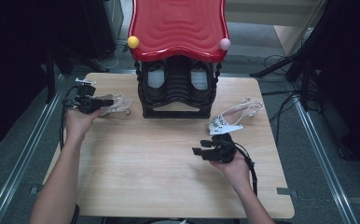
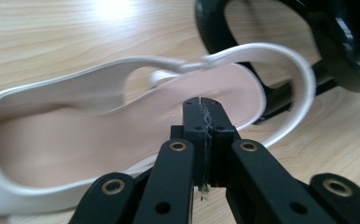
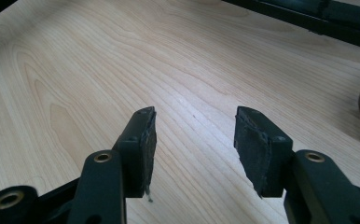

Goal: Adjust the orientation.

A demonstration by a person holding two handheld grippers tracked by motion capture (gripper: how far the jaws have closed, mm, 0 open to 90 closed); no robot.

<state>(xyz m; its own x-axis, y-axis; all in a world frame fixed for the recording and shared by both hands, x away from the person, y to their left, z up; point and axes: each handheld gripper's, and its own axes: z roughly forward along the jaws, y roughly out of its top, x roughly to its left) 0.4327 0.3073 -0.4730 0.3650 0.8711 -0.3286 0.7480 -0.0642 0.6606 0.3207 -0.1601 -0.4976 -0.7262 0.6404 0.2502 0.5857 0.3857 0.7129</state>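
Bare forearms come in from the near edge of the pale wooden table [image 1: 145, 186], each hand carrying a black two-jaw gripper. On the left, the arm stretches far forward along the table's left side, wrist roughly straight, and the left gripper [image 1: 104, 102] points right toward the rack. Its jaws are clenched tight on the side edge of a white open-heeled shoe with a thin curved strap and pinkish insole [image 2: 99, 126], which sits at the far left of the table, just left of the rack; whether the shoe rests on the wood or hangs just above it cannot be told. On the right, the arm angles in toward the middle, the hand cupped under the right gripper [image 1: 197, 151], which points left and rests low over bare wood with its jaws released and nothing between them. Just beyond it lies a second white strappy shoe [image 1: 234, 116]. A black shoe rack with a wavy red plastic top [image 1: 178, 28] stands at the far middle.
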